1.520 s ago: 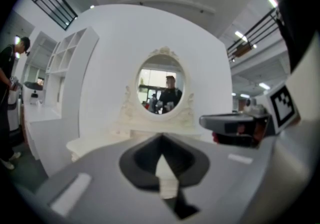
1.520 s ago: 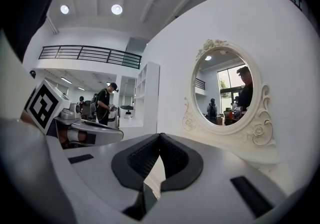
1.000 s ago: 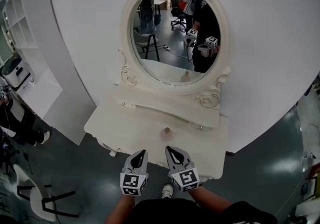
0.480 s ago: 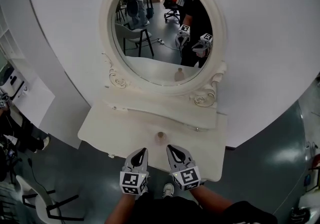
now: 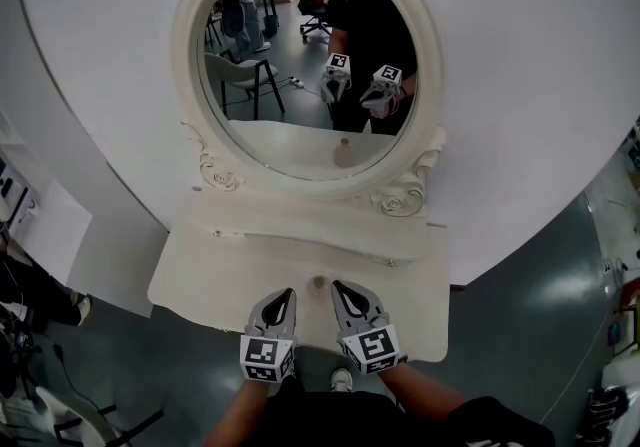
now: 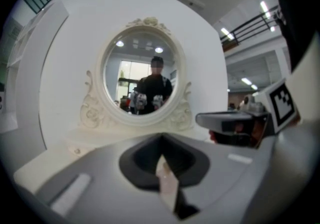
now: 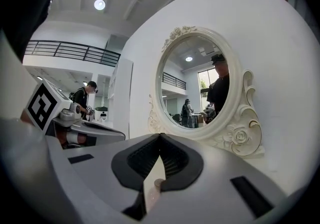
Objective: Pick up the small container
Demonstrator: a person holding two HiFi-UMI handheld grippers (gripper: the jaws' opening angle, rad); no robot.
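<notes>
White wall [image 5: 520,85] is filling most of what I am seeing from the head view, with grey floor [image 5: 520,335] showing below it to the right. Against the wall an oval mirror [image 5: 300,55] in a carved cream frame is standing on the back of a cream dressing table [image 5: 230,275], and it is reflecting a person in dark clothes who is holding both grippers up in front of the body. I am holding the two grippers low over the near edge of the table, side by side and slightly apart, both pointing toward the mirror. The left gripper [image 5: 286,295] is keeping its jaws pressed together at the tips and is gripping nothing; its own view is showing the tips [image 6: 161,138] meeting in front of the mirror. The right gripper [image 5: 340,289] is looking the same, its tips [image 7: 160,137] meeting in its own view with nothing clamped between them. The small container [image 5: 320,283] is sitting on the tabletop near the front edge, just ahead of the two sets of tips and in line with the gap between the grippers, touching neither. It is appearing again, small and blurred, low in the mirror.
</notes>
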